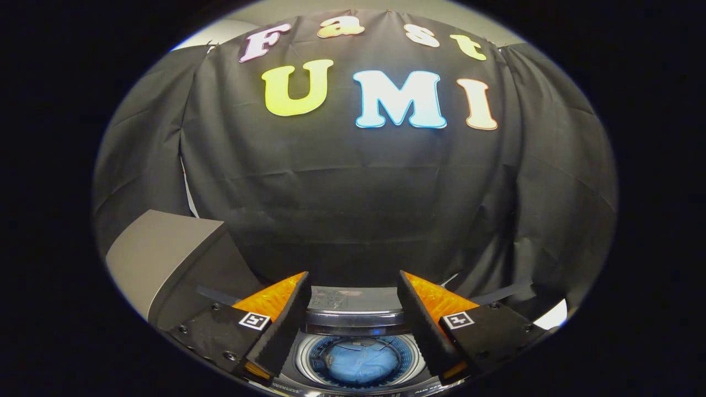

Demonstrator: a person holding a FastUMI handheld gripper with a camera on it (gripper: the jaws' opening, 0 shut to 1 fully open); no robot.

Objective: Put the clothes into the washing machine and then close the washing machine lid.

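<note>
A washing machine (pixel 353 322) stands below and ahead of my gripper (pixel 353 278), seen between the two fingers. Its round drum opening shows a blue garment (pixel 361 361) lying inside the tub. The control panel (pixel 331 300) runs along the far side of the opening. My gripper hangs above the machine with the fingers spread wide apart and nothing between them. I cannot make out where the lid is.
A grey box-like unit (pixel 165 259) stands to the left of the machine, close to the left finger. Black cloth (pixel 353 193) walls the booth just behind the machine and on both sides.
</note>
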